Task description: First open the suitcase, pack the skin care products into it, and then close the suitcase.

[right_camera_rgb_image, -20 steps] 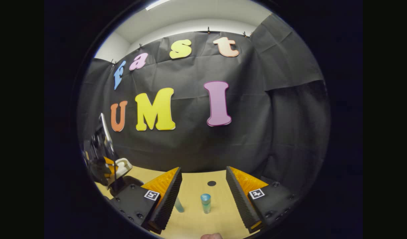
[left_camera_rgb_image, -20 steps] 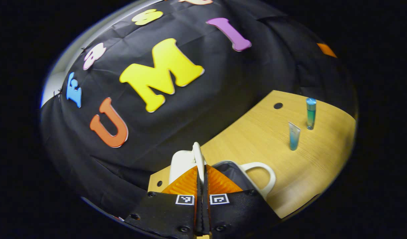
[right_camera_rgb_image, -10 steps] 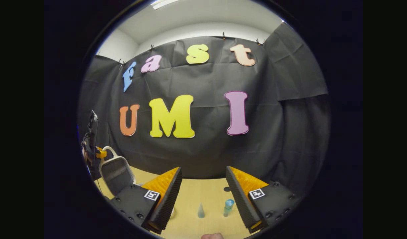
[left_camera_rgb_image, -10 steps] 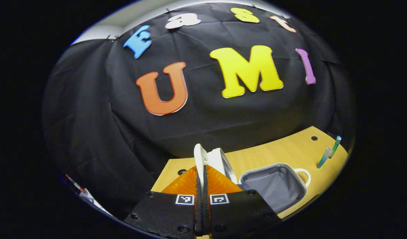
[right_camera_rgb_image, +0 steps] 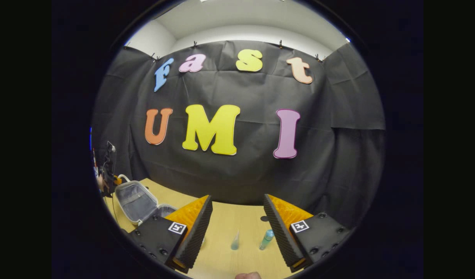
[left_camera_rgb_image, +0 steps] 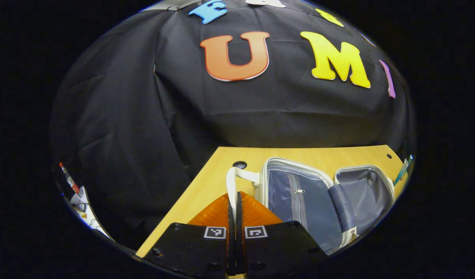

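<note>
In the left gripper view my left gripper (left_camera_rgb_image: 234,207) is shut on the white handle (left_camera_rgb_image: 232,181) of the small suitcase's lid (left_camera_rgb_image: 295,193). The lid lies swung back, showing grey lining and a zip pocket. The suitcase base (left_camera_rgb_image: 363,186) lies open beside it. A tube and a blue-capped bottle (left_camera_rgb_image: 402,170) stand past it at the right edge. In the right gripper view my right gripper (right_camera_rgb_image: 237,201) is open above the table, with the clear blue tube (right_camera_rgb_image: 235,241) and the blue-capped bottle (right_camera_rgb_image: 266,239) standing between its fingers, farther off. The open suitcase (right_camera_rgb_image: 138,199) sits far left.
The wooden table (right_camera_rgb_image: 222,217) has a round cable hole (right_camera_rgb_image: 264,219) near the back and another hole (left_camera_rgb_image: 240,164) by the handle. Black cloth walls close off the back and sides. Small clutter (left_camera_rgb_image: 73,190) lies off the table's left side.
The lid has swung from upright to lying back open, carried by my left gripper on its handle. The right gripper view has shifted, and the tube and bottle look smaller.
</note>
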Available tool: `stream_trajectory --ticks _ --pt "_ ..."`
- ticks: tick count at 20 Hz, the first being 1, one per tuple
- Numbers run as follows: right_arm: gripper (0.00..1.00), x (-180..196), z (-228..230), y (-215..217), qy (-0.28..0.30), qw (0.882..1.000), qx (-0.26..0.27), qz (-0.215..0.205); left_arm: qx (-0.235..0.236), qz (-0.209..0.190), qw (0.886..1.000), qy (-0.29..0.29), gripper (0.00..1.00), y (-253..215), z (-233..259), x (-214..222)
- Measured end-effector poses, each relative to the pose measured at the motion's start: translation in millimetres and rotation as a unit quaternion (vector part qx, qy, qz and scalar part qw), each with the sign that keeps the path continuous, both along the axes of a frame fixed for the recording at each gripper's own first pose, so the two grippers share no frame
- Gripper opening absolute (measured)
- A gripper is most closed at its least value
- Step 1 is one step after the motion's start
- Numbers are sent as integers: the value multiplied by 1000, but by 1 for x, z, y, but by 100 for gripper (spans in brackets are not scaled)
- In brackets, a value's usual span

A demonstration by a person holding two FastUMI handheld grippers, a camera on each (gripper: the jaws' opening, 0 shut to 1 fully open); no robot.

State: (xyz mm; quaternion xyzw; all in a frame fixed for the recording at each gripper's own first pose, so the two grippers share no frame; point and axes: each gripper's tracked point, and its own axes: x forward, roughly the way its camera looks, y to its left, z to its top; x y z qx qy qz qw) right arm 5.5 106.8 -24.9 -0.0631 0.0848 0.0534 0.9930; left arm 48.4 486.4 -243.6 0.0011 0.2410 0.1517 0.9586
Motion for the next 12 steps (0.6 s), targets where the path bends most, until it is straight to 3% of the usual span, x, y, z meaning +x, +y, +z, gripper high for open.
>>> stream_trajectory --ticks 6,9,12 --pt "79 6 -14 14 20 1000 -15 7 -94 27 994 42 11 7 -79 9" --pt "79 11 -14 26 19 1000 -10 18 -84 40 995 47 21 13 -84 6" --pt "79 12 -16 31 19 999 -9 31 -63 48 996 38 49 21 -71 3"
